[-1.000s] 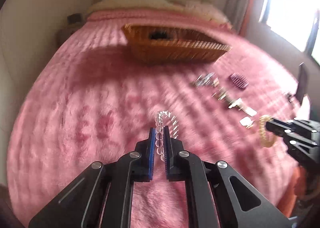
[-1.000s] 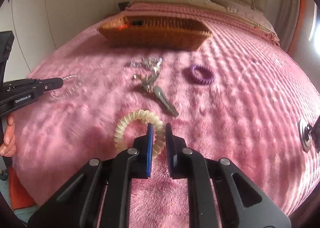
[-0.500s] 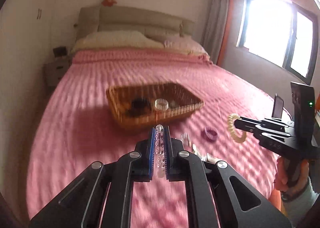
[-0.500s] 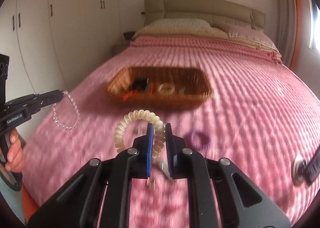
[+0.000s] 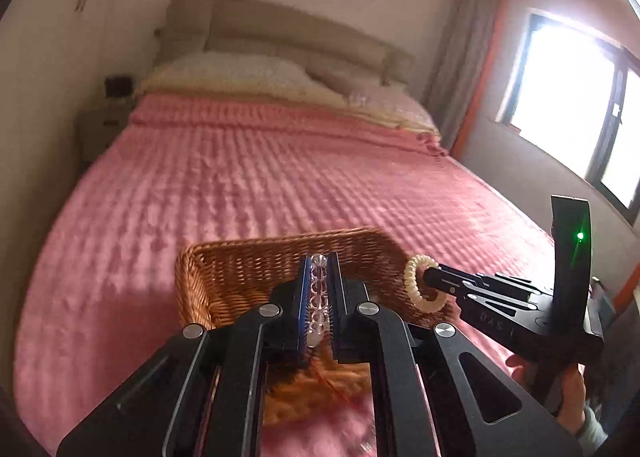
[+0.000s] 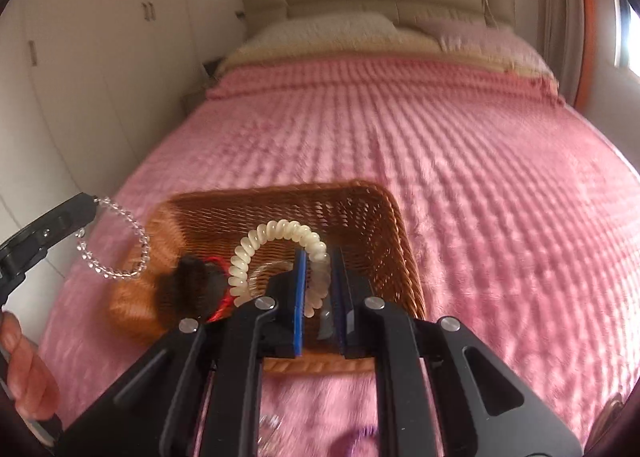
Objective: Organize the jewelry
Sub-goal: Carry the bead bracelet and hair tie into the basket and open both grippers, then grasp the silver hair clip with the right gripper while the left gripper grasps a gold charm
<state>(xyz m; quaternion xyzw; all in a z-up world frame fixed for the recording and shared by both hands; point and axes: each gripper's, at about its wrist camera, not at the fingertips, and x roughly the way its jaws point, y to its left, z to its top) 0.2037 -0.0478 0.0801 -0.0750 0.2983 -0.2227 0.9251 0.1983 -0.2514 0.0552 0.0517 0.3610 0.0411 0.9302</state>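
A brown wicker basket (image 5: 240, 269) (image 6: 384, 233) sits on the pink bedspread. My left gripper (image 5: 319, 261) is shut on a clear bead bracelet (image 5: 317, 305) and holds it over the basket's near left side; the bracelet hangs by the basket's left rim in the right wrist view (image 6: 120, 253). My right gripper (image 6: 319, 257) is shut on a cream spiral hair tie (image 6: 272, 253) above the basket; it also shows in the left wrist view (image 5: 416, 285). A dark fluffy item with red cord (image 6: 192, 285) lies inside the basket.
The pink bedspread (image 6: 480, 185) stretches beyond the basket to pillows and a headboard (image 5: 280, 37). A purple hair tie (image 6: 360, 441) lies on the bed near me. White wardrobe doors (image 6: 80, 77) stand at left, a window (image 5: 572, 121) at right.
Both grippers have moved forward and now hover over the basket, each still holding its item. The loose clips on the bed have dropped out of view.
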